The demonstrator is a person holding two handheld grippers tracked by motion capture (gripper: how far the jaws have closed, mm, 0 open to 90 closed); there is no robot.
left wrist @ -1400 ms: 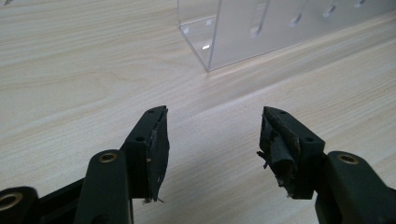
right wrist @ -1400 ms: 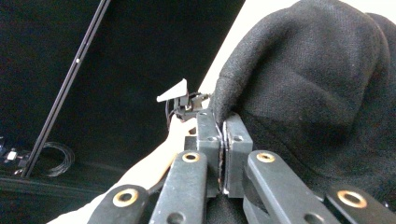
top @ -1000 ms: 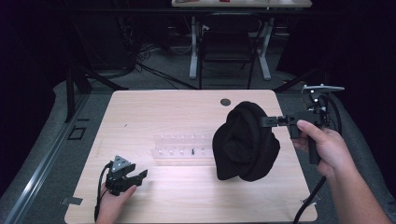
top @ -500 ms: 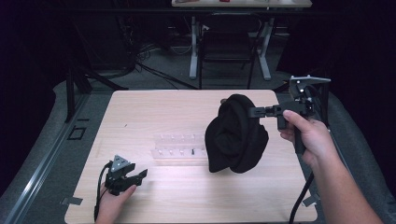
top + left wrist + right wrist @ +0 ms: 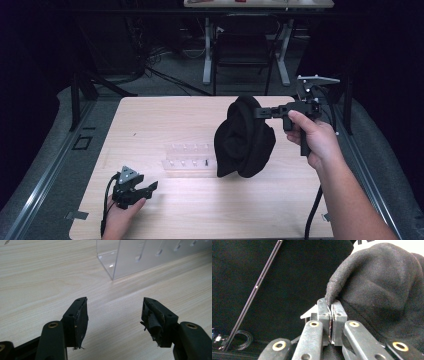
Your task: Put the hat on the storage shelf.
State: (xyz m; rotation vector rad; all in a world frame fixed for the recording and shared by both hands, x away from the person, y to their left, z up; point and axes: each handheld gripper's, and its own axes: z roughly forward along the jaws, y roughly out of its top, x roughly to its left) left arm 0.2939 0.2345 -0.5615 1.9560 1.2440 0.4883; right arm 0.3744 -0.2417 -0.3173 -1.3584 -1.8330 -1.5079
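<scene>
A person's right claw [image 5: 259, 112] pinches a fold at the top of a black cloth [image 5: 244, 140], its jaws pressed fully together on the fabric, as the right gripper view shows [image 5: 331, 315]. Over the past second the claw has risen and carried the cloth toward nine o'clock: a second ago the bundle sagged on the light wooden bench [image 5: 150, 120] at about three o'clock of centre, and now it hangs nearly clear of the surface, its lower edge at or just above the wood, beside the three o'clock end of a clear plastic rack [image 5: 189, 161]. Judged from that drift, the cloth is in mid-transfer rather than being set down, and its hanging folds could brush the rack if the sweep goes on. The left claw [image 5: 148, 188] has not moved; it rests low at about seven o'clock on the bench, jaws spread wide with nothing between them, the near corner of the rack [image 5: 117, 260] ahead of it in the left gripper view [image 5: 113, 320]. By count: one black cloth, one clear rack, two claws, one bench, and one small dark round mark [image 5: 239, 99] at the bench's twelve o'clock edge.
</scene>
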